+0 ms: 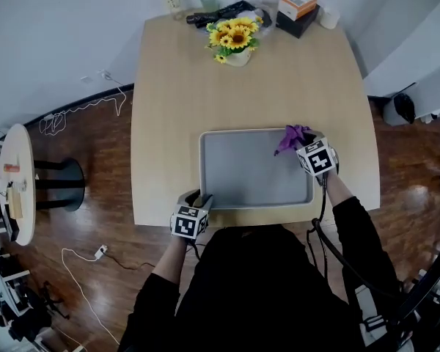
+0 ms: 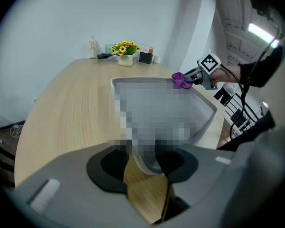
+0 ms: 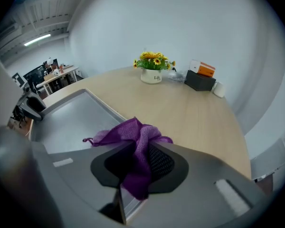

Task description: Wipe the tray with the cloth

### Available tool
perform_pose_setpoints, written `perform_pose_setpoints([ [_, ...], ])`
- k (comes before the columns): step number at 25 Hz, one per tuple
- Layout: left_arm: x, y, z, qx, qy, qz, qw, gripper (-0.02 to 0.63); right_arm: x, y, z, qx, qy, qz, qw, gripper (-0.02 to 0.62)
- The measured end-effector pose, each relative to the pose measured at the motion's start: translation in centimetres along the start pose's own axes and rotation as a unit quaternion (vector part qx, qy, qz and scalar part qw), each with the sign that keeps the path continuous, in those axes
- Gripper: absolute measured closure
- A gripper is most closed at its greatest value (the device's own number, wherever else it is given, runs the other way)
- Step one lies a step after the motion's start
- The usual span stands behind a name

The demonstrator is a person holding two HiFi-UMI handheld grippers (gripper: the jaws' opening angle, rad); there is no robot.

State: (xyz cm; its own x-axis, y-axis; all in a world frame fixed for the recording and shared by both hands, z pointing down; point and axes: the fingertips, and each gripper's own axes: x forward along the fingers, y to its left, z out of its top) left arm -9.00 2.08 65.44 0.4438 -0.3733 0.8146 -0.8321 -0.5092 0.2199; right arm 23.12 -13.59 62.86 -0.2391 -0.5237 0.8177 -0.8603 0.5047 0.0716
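Left gripper point(image 2: 146, 163): tray point(image 2: 204, 101); right gripper point(image 3: 141, 148): cloth point(image 3: 128, 132)

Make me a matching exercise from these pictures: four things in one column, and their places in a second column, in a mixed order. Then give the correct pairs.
Things
1. purple cloth
2. grey tray
3. sunflowers
4. orange-topped box

Places
A. middle of the far edge of the table
B. near edge of the table, one corner gripped by the left tongs
C. pinched in the right tongs, at the tray's far right corner
D. on a black box, far right of the table

Pairs: 1-C, 2-B, 3-A, 4-D
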Motion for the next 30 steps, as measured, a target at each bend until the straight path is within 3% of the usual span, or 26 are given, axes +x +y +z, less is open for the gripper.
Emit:
perform_pose_setpoints([
  [5,0.0,0.5,0.0,-0.048,0.0,-0.014,0.9988,0.449,0.2,0.4,0.4,0.004,-0.012,-0.005,1.0,0.52],
  [8,-0.1,0.6,-0.2,-0.06,-0.011,-0.017,0.998,0.451,-0.9,2.0,-0.9,0.013,-0.001,0.019,1.0,0.52],
  [14,-0.2,0.9,-0.3,-0.083,-0.033,-0.033,0.9955,0.453,-5.8,9.6,-7.2,0.006,0.03,0.076,0.997,0.52],
  [18,-0.1,0.9,-0.4,-0.092,-0.037,-0.049,0.9938,0.451,-8.0,12.4,-10.4,0.047,0.032,0.081,0.995,0.52],
  [23,0.2,0.6,-0.5,-0.079,-0.029,-0.069,0.9941,0.449,-6.9,10.2,-9.7,0.065,0.029,0.063,0.995,0.517],
  [30,0.2,0.4,-0.3,-0.058,-0.014,-0.09,0.9942,0.445,-1.0,3.1,-1.8,0.086,0.005,0.013,0.996,0.517],
])
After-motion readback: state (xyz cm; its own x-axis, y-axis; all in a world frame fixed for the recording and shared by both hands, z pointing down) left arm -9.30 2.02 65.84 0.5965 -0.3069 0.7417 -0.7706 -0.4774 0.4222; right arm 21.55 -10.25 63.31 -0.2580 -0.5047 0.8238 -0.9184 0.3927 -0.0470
